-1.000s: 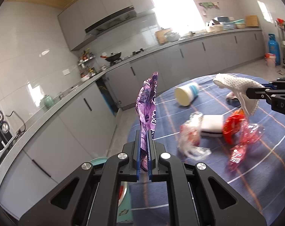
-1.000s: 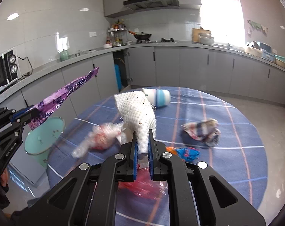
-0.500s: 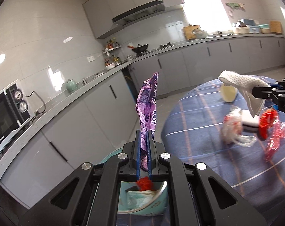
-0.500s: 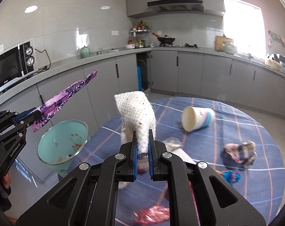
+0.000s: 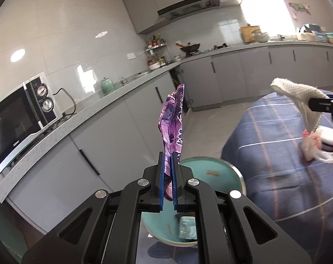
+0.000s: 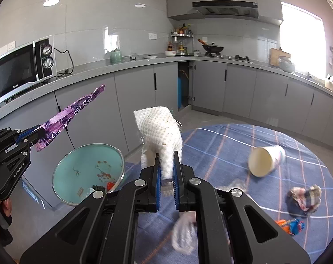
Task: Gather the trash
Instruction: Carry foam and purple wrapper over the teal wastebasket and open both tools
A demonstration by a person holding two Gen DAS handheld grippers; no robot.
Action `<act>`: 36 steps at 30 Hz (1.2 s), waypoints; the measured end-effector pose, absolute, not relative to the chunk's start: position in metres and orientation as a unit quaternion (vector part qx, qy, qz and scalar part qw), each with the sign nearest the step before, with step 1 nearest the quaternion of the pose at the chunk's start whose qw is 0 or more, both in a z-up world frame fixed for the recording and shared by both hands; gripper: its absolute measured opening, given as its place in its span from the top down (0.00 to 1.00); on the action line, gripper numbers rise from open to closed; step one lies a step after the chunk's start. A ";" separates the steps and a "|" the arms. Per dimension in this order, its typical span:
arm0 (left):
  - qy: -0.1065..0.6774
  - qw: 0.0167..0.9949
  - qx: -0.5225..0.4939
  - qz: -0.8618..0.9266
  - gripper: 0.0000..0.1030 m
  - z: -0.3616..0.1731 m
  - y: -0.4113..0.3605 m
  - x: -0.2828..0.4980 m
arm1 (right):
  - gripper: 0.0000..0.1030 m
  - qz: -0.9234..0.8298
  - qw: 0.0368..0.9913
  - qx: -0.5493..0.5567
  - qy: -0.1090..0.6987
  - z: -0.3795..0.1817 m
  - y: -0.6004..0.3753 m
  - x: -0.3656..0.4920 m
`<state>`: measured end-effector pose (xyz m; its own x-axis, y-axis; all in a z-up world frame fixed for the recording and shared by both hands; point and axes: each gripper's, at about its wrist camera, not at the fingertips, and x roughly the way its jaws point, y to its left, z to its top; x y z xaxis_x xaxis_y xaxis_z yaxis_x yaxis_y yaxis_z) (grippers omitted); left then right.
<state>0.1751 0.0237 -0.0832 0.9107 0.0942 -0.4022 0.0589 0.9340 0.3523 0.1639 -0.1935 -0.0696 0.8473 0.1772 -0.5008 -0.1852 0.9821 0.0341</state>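
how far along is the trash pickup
Done: some scraps already lie in the bin. In hand: left tool grips a purple wrapper, right tool a white cloth. Left on the table: cup, rag, orange wrapper, plastic bag.

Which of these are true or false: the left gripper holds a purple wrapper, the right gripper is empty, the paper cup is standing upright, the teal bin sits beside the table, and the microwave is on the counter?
1. The left gripper holds a purple wrapper. True.
2. The right gripper is empty. False: it is shut on a white foam net.
3. The paper cup stands upright. False: it lies on its side on the table.
4. The teal bin sits beside the table. True, next to the table's edge, with some trash already in it.
5. The microwave is on the counter. True.
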 end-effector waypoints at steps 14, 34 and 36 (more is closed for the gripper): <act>0.236 0.956 0.166 0.056 0.94 -0.093 0.062 0.194 | 0.90 0.124 0.954 -0.024 0.273 -0.078 -0.150 0.194; 0.236 0.959 0.149 0.052 0.94 -0.088 0.075 0.195 | 0.90 0.152 0.947 -0.040 0.280 -0.088 -0.120 0.216; 0.237 0.959 0.148 0.051 0.94 -0.088 0.075 0.195 | 0.90 0.153 0.947 -0.041 0.281 -0.088 -0.118 0.216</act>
<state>0.1950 0.0746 -0.0884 0.8826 0.1685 -0.4390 -0.0279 0.9507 0.3088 0.2163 -0.1182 -0.0884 0.7951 0.2671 -0.5445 -0.3134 0.9496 0.0081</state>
